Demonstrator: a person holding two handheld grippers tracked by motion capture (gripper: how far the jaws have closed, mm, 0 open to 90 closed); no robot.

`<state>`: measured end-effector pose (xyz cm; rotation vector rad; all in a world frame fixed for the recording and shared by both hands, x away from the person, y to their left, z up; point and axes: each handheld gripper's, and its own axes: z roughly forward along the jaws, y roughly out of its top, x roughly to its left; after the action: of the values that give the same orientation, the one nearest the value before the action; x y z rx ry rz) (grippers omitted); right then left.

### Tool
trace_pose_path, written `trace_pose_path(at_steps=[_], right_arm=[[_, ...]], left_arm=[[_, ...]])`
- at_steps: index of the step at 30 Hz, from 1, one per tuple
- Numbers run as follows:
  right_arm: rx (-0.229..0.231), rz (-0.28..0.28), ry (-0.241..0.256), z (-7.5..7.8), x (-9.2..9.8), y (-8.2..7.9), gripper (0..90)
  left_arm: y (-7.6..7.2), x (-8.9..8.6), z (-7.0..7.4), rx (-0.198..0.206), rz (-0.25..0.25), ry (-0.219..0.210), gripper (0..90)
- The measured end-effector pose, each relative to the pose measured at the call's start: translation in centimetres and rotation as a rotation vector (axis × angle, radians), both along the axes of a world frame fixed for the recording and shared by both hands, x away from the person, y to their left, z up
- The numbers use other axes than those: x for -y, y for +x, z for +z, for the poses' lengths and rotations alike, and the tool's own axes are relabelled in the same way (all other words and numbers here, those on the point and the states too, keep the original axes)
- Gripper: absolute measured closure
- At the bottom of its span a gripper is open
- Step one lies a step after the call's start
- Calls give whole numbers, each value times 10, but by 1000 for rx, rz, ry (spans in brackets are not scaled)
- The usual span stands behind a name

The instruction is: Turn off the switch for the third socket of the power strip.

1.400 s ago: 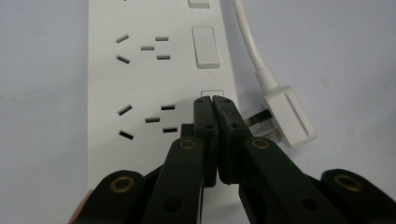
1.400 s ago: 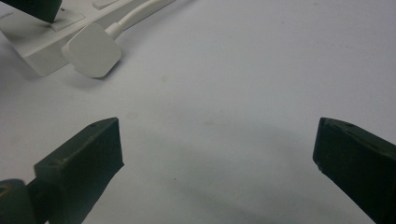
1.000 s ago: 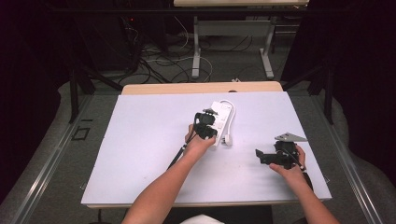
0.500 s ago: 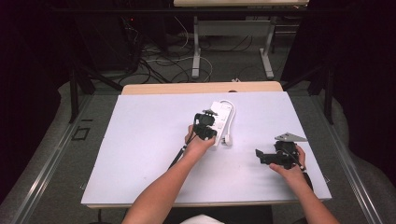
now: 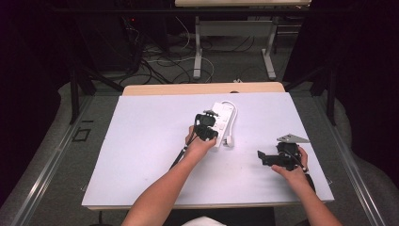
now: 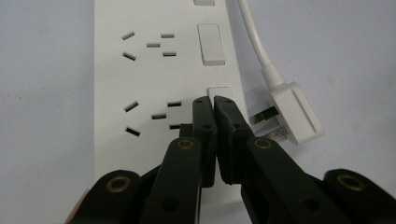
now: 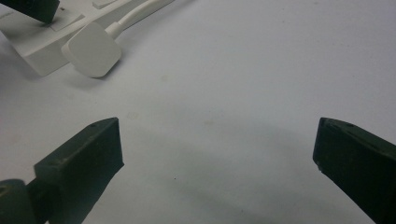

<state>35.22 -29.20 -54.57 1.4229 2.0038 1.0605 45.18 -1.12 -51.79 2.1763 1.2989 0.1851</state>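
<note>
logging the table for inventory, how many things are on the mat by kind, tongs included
power strip: 1
plug on its cable: 1
tongs: 2, left with jaws together at a switch, right with jaws wide apart
total: 4

Dark room, cables (image 5: pixel 155 56) on grey floor (image 5: pixel 61 155)

The power strip (image 6: pixel 159 79) looks like smooth white plastic with a soft shine, and its plug (image 6: pixel 296 112) the same, with bright metal pins. The left gripper (image 6: pixel 215 100) is matt black plastic with brass-coloured rivets. The table sheet (image 5: pixel 141 141) looks matt.
</note>
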Motion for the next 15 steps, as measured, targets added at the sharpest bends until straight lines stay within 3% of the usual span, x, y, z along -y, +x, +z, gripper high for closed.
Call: trace_pose_path(at_steps=[15], right_arm=[[-2,-5,10,0,0,0,9]], left_arm=[[-2,-5,8,5,-21,-30,793]])
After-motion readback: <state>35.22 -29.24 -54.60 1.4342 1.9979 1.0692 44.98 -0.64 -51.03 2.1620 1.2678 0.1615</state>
